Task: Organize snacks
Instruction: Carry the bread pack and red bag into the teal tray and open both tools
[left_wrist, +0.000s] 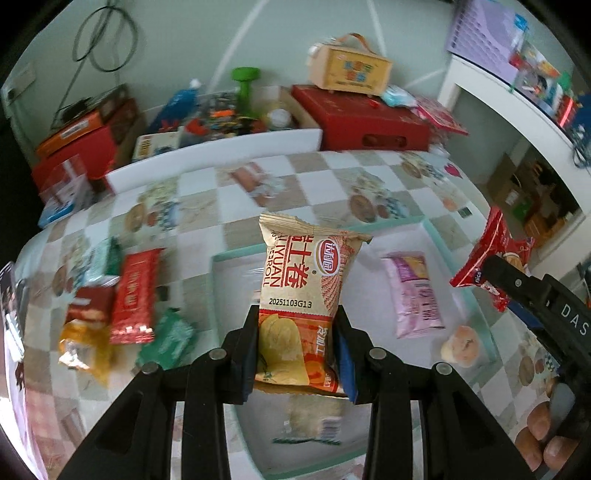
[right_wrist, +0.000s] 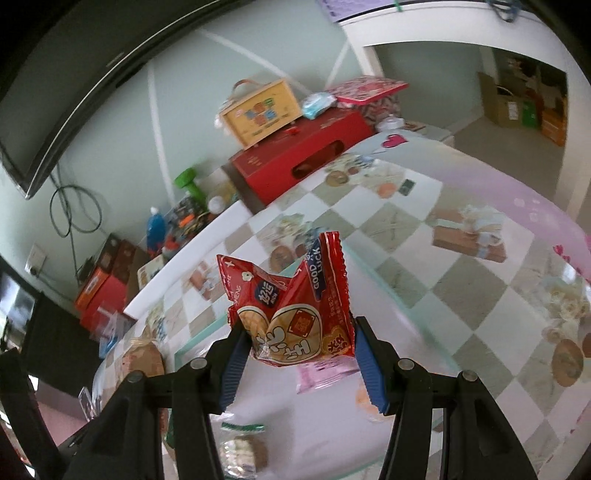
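My left gripper (left_wrist: 297, 328) is shut on a tan and orange egg-roll packet (left_wrist: 301, 291), held upright above the white tray (left_wrist: 236, 258) with a pale green rim. In the right wrist view my right gripper (right_wrist: 299, 345) is shut on a crumpled red rice-cracker packet (right_wrist: 295, 314), also above the tray (right_wrist: 192, 345). That red packet (left_wrist: 491, 258) and the right gripper show at the right edge of the left wrist view. In the tray lie a pink packet (left_wrist: 415, 291), a small round cake (left_wrist: 463, 343) and a clear-wrapped snack (left_wrist: 310, 424).
A heap of loose snacks lies left of the tray: a red packet (left_wrist: 135, 295), green packets (left_wrist: 168, 339) and a yellow one (left_wrist: 86, 350). Red boxes (left_wrist: 365, 118), a yellow carry box (left_wrist: 349, 66) and clutter line the far edge of the checked tablecloth (left_wrist: 325, 177). A white shelf (left_wrist: 517, 122) stands right.
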